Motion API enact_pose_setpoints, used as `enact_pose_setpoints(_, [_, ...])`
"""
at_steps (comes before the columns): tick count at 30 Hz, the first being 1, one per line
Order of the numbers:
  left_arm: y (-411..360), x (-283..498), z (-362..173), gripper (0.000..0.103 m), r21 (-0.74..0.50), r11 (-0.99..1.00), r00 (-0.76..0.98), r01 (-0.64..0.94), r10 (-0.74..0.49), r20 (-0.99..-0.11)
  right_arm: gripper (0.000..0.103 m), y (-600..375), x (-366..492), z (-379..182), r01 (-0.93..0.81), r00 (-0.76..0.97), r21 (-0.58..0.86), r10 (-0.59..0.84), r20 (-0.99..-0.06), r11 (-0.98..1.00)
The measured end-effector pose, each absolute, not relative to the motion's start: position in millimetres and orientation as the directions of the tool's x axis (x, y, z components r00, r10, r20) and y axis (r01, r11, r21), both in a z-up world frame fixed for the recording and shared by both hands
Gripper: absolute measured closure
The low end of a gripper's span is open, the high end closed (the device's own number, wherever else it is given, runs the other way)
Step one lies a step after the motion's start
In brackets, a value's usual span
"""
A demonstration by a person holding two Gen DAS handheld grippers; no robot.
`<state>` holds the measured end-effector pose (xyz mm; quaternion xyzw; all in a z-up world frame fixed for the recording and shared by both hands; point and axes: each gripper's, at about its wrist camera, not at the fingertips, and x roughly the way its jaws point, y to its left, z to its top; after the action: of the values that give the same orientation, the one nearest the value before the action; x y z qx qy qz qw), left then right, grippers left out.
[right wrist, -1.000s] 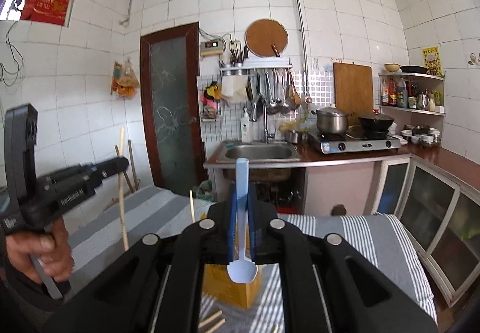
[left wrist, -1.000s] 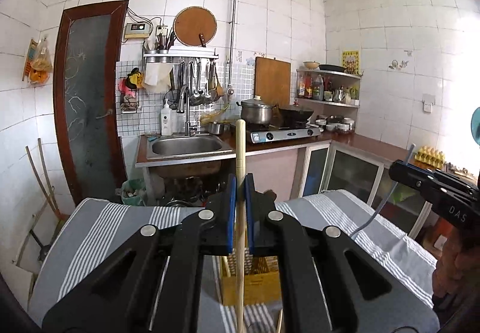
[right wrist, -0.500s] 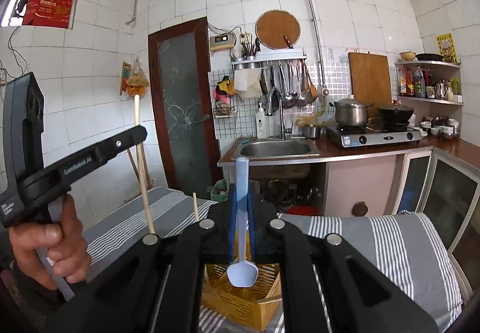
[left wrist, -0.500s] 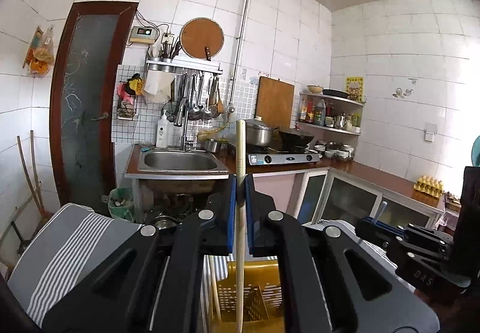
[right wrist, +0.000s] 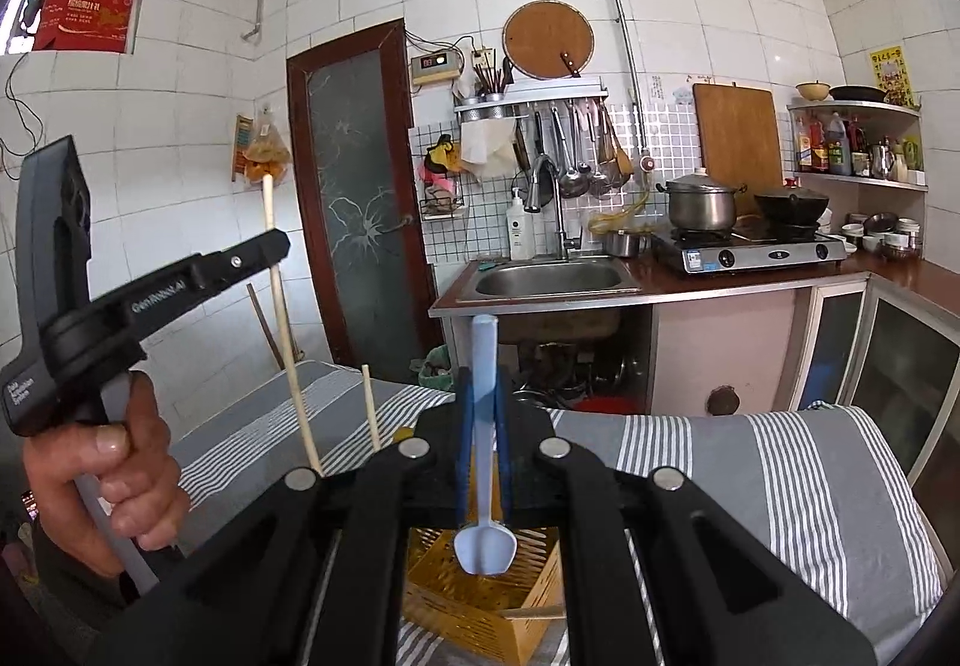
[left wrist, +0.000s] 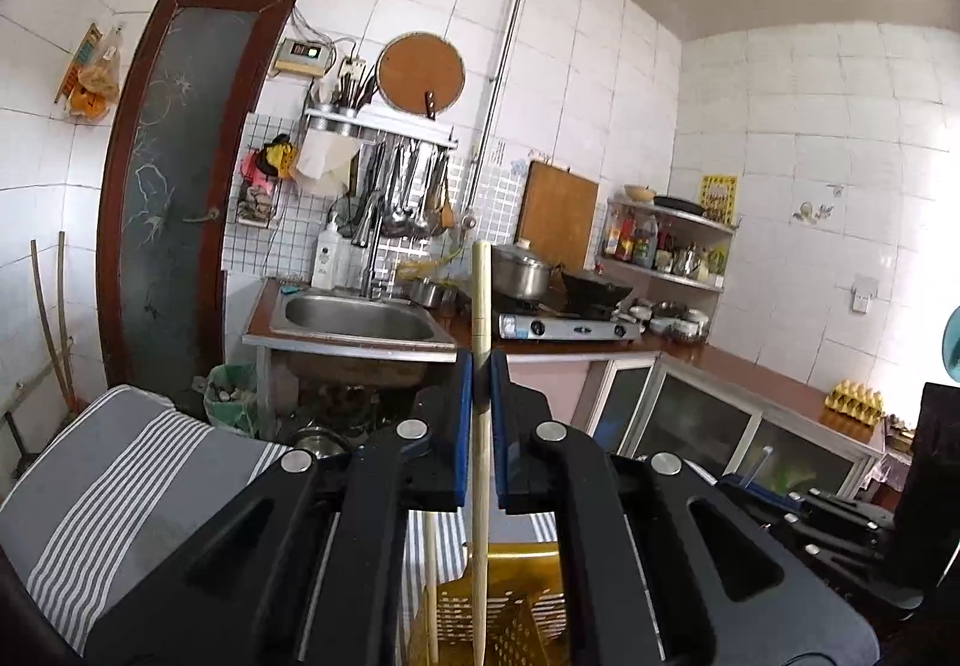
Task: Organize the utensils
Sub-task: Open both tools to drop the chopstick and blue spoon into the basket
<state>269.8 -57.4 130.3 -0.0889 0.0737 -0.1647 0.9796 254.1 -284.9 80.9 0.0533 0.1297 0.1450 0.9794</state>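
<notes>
Chopstick [left wrist: 478,426] and spoon [right wrist: 483,492] are both held over the yellow slotted basket [right wrist: 480,600], which sits on a grey-and-white striped cloth [right wrist: 798,492]. The pale wooden chopstick stands nearly upright, pinched between the blue pads of the left gripper [left wrist: 480,375]; its lower end reaches down in front of the basket's perforated wall, and its top rises well above the pads. A second chopstick [right wrist: 370,407] already stands in the basket just beside it. From the right-hand camera the left gripper [right wrist: 273,246] shows side-on, with a person's hand [right wrist: 114,486] wrapped around its handle and the chopstick [right wrist: 288,342] crossing its tip at a slight tilt.

The right gripper [right wrist: 483,402] is pressed together on the handle of the light blue plastic spoon, which hangs bowl-down, the bowl just above the basket's open top. Whether it touches the basket cannot be told.

Beyond the cloth-covered surface is a white-tiled kitchen: a steel sink [right wrist: 549,279] with a tap, hanging ladles under a shelf, a gas stove [right wrist: 750,252] carrying a lidded pot [right wrist: 702,201] and a dark wok, a wooden cutting board [right wrist: 741,138] leaning on the wall, and a dark glass door [right wrist: 354,198] in a brown frame.
</notes>
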Motion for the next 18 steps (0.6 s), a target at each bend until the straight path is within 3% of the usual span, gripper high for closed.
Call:
enact_pose_setpoints(9, [-77, 298, 106, 0.098, -0.15, 0.943, 0.917, 0.297, -0.326, -0.229, 0.095, -280, 260, 70, -0.268, 0.913, 0.14, 0.298, -0.278, 0.953])
enact_pose_setpoints(11, [-79, 305, 99, 0.076, -0.155, 0.946, 0.91, 0.285, -0.318, -0.266, 0.091, -280, 261, 68, -0.265, 0.913, 0.141, 0.296, -0.282, 0.954])
enact_pose_setpoints(14, [-81, 309, 93, 0.075, -0.156, 0.947, 0.903, 0.282, -0.317, -0.291, 0.074, -287, 260, 68, -0.235, 0.926, 0.151, 0.268, -0.266, 0.96])
enact_pose_setpoints(18, [-84, 303, 95, 0.075, -0.122, 0.955, 0.909, 0.272, -0.296, -0.293, 0.074, -297, 257, 72, -0.205, 0.938, 0.164, 0.241, -0.249, 0.965])
